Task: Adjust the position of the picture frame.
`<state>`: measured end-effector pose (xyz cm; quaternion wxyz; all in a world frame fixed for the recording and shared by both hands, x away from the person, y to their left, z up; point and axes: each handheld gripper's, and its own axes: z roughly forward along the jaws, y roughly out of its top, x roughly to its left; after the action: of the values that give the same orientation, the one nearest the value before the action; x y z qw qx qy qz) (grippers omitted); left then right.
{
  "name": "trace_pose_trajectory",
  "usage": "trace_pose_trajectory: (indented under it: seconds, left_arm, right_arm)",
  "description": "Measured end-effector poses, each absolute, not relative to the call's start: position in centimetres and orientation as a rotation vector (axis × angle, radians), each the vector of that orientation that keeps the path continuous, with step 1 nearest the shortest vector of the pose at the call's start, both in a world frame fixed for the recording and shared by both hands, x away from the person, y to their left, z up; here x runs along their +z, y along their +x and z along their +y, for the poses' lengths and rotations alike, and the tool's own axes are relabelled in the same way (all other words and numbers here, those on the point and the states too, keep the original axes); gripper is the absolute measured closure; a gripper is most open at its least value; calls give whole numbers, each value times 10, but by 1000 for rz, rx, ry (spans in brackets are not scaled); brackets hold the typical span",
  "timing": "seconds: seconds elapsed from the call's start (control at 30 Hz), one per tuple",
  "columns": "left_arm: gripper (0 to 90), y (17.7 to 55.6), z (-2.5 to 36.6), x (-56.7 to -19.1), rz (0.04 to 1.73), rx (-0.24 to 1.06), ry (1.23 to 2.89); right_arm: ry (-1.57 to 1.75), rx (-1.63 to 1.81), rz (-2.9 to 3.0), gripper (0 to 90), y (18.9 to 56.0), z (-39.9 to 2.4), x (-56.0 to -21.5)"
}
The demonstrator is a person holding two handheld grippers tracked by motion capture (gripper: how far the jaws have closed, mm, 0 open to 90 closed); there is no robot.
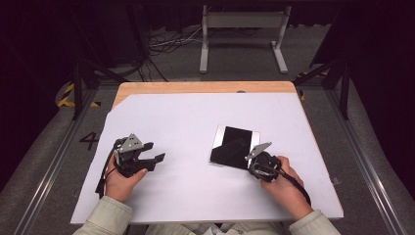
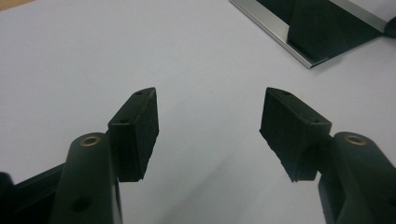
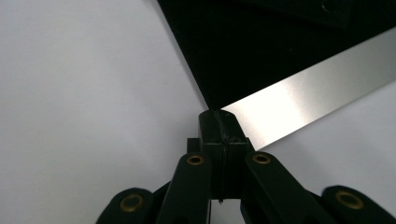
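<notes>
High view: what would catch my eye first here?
Most likely the black tablet with its silver rim, lying right of centre on the white sheet that covers the table. The right claw is shut, its tips at the tablet's near corner. The left claw rests open, apart on the sheet's left side.

The white sheet (image 1: 181, 117) on the desk (image 1: 147, 88) lies bare between the left gripper (image 1: 155, 157) and the tablet (image 1: 234, 146), and behind both; the tablet, flat at the right gripper (image 1: 253, 164), is the one obstacle
</notes>
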<state>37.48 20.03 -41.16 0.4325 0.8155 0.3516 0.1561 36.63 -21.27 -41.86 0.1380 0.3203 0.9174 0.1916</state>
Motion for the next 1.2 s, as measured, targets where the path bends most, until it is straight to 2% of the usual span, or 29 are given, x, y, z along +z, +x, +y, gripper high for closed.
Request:
trace_pose_trajectory:
  seconds: [0.27, 0.53, 0.9, 1.2]
  left_arm:
    - [375, 375, 201, -412, 878, 387, 2035]
    - [375, 376, 200, -413, 882, 389, 2036]
    - [375, 376, 200, -413, 874, 394, 2037]
    - [374, 375, 202, -413, 871, 383, 2037]
  right_arm:
    - [986, 553, 2576, 900, 400, -221, -419]
    - [1037, 648, 2550, 900, 412, -221, -415]
    - [934, 843, 2629, 900, 441, -151, -394]
    - [912, 759, 2688, 900, 475, -107, -404]
